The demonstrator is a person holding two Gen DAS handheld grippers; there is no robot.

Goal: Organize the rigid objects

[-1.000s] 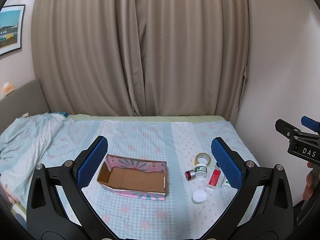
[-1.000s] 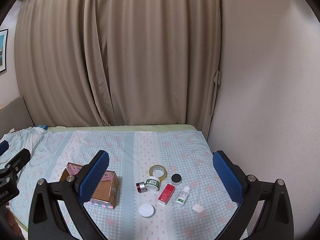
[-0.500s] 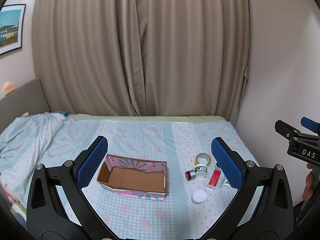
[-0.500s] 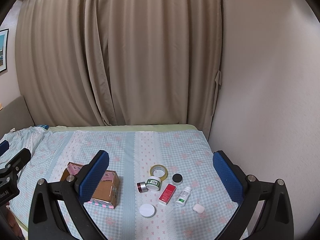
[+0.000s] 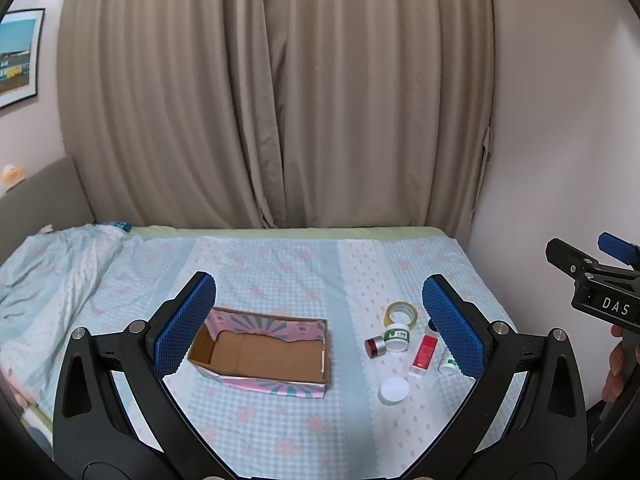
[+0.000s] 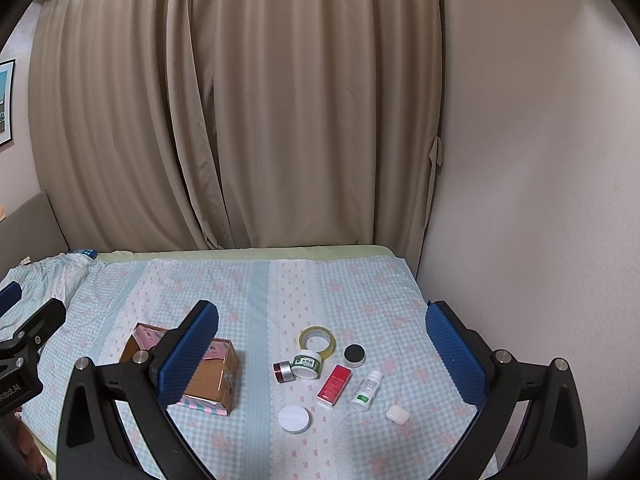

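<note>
You hold the left gripper (image 5: 320,320) and right gripper (image 6: 322,344) spread wide and empty above the bed (image 6: 248,280), unmoved since before; the jars (image 6: 307,365) lie beside the box (image 5: 260,354).

Bare bed (image 6: 256,292) is lying open around the box (image 6: 216,376); jars (image 6: 307,365) are crowding its right side.

Beige curtains (image 5: 276,100) hang closed behind a bed (image 5: 280,276) covered in a pale blue checked sheet with pink flowers. A framed picture (image 5: 18,56) hangs on the left wall, and a rumpled quilt (image 5: 48,264) lies at the bed's left end.
</note>
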